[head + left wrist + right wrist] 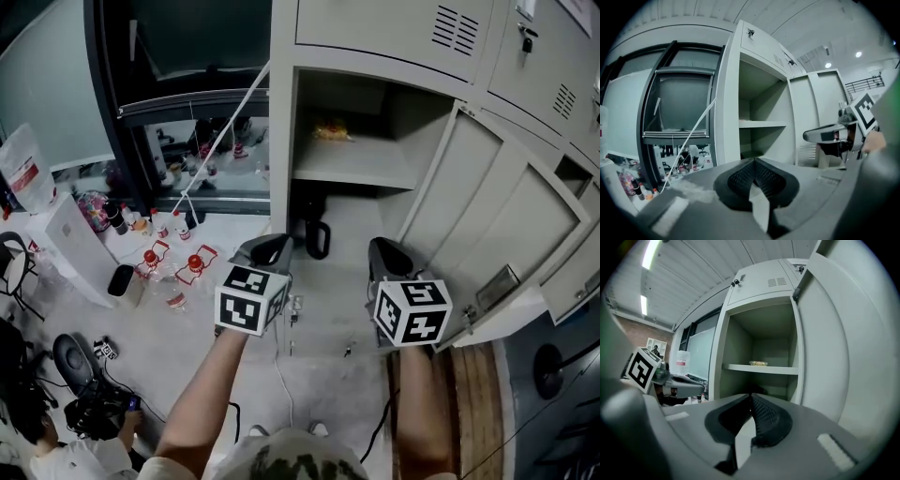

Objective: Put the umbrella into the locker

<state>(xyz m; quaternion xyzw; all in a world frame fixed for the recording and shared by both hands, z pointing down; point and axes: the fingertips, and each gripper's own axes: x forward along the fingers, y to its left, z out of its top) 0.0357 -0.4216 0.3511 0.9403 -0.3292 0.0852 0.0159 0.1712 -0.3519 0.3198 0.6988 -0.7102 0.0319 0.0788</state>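
Observation:
A black umbrella (317,234) with a loop handle stands inside the lower compartment of the open grey locker (356,169), under its shelf. My left gripper (279,244) hangs just in front of the compartment, a little left of the umbrella and apart from it. In the left gripper view its jaws (753,160) meet at the tips with nothing between them. Level with it to the right, my right gripper (380,247) is shut and empty too, pointing at the locker opening (751,395). The locker door (497,216) is swung out to the right.
A small yellow packet (330,132) lies on the locker shelf. Left of the locker are a dark window frame (122,103), a white cord (225,131), red-capped bottles (150,258) and a white box (80,248) on the floor. A black device (94,403) lies at lower left.

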